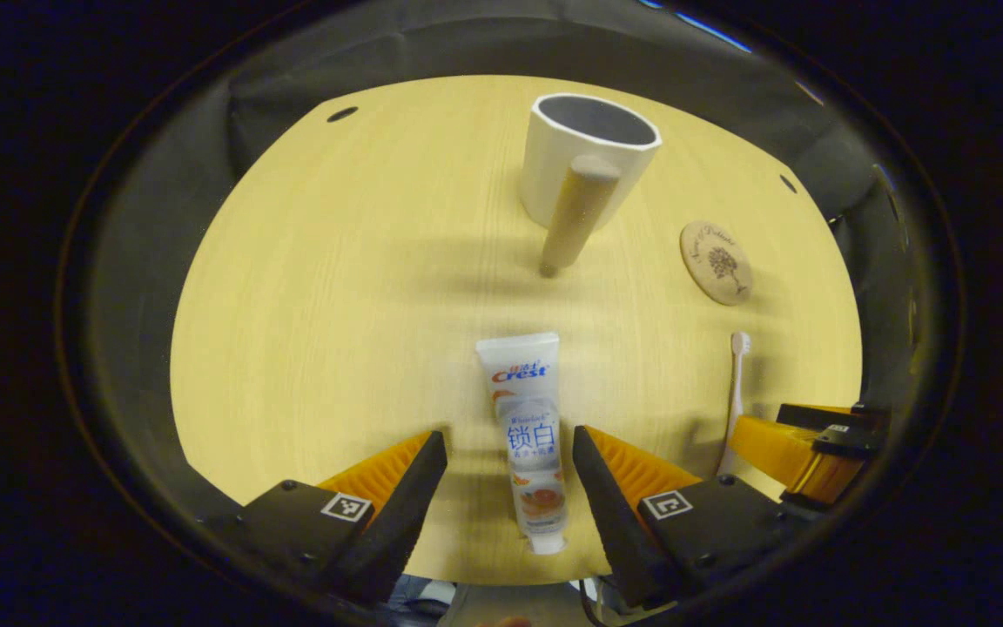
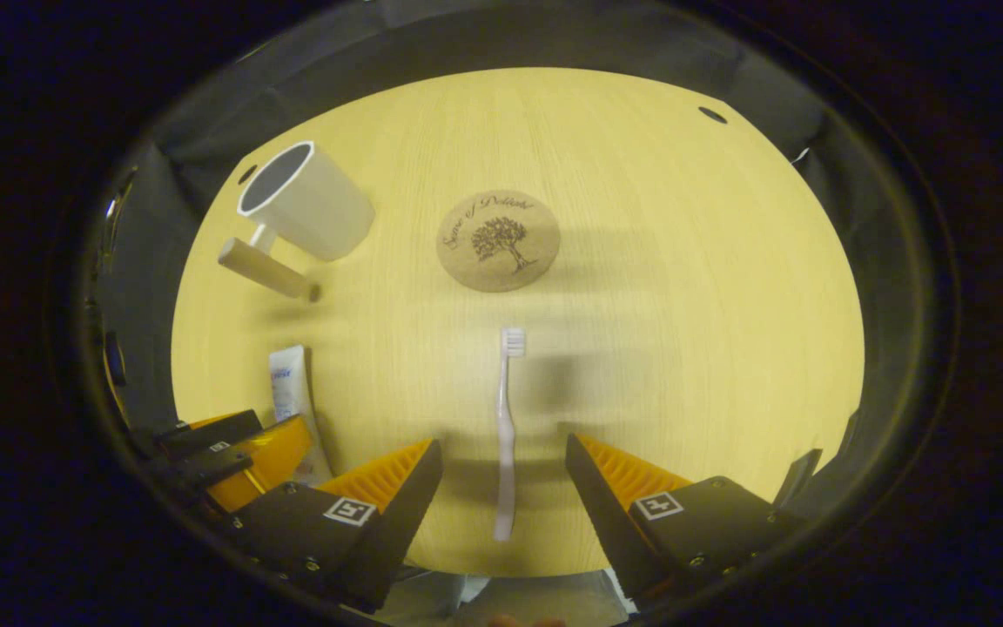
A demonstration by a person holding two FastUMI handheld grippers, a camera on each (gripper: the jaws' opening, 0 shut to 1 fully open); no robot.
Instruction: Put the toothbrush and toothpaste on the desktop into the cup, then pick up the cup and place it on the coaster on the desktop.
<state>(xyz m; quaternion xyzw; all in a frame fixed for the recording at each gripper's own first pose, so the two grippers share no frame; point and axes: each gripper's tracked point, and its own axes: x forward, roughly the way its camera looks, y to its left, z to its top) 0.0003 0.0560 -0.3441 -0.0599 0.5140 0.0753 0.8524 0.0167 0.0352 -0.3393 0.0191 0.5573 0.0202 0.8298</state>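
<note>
The left gripper point(image 1: 510, 453) straddled the toothpaste point(image 1: 528, 440), fingers spread; the right gripper point(image 2: 504, 457) gaped around the toothbrush point(image 2: 507, 427), both items before the cup point(image 1: 584, 157).

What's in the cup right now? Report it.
Empty. The cup stands upright with a bare interior; the toothpaste and toothbrush both lie flat on the desktop.

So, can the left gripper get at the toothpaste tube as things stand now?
Probably yes: the left gripper is open, the toothpaste tube lies flat between its fingers, and nothing blocks the way.
</note>
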